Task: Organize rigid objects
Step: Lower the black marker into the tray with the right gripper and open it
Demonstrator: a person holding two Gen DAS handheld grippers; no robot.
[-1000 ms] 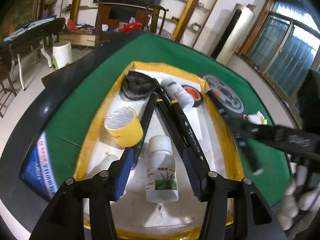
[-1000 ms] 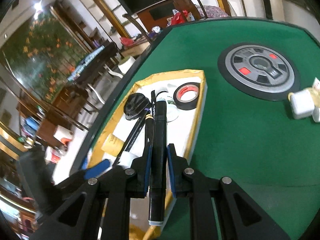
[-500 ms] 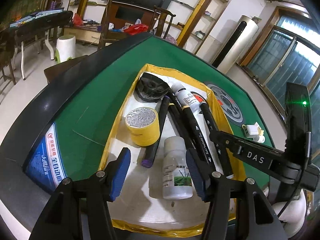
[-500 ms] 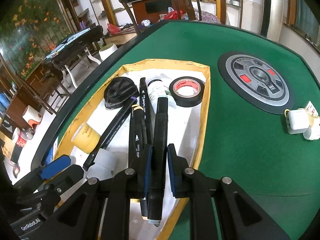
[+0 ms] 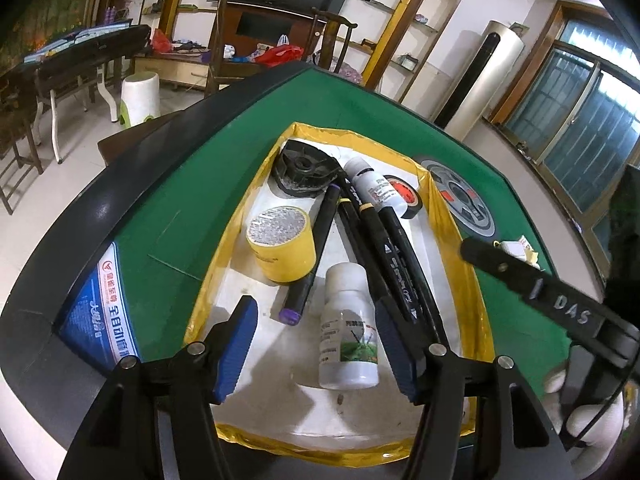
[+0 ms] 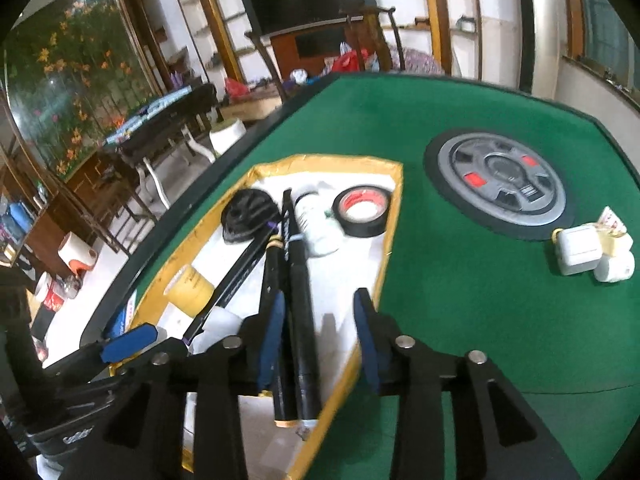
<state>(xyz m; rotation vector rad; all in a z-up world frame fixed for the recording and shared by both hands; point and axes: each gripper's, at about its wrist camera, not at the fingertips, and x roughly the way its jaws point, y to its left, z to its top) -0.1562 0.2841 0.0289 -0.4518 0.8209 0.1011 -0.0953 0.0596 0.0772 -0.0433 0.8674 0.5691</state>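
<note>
- Opening at this moment, the right hand-held gripper (image 6: 320, 332) has a black marker (image 6: 301, 312) lying between its blue pads, which no longer press on it; half a second earlier the marker was pinched tight between them.
- Spread and widening further, the left hand-held gripper (image 5: 316, 344) hovers over a white bottle (image 5: 349, 320) that lies between its pads without being touched; the bottle was in the same spot a second ago.
- Both items lie inside the yellow-rimmed tray (image 5: 466, 276) on the green desk (image 6: 460, 320), the marker now resting against other dark markers where earlier it was carried over the tray's edge.
- The marker is judged light, stiff and smooth-barrelled, so it may roll; it is best taken across the middle of the barrel.
- The bottle is judged light, rigid plastic with a slick label, and is best gripped across its body below the cap.
- Beyond the bottle, a yellow tape roll (image 5: 282, 246) stands upright just beside a purple-capped marker (image 5: 310, 264).
- Farther off, a black round part (image 5: 304, 170) and a black tape roll (image 6: 362, 210) sit at the tray's far end.
- Well apart on the desk, white plugs (image 6: 592, 252) lie near a grey disc (image 6: 500, 184).
</note>
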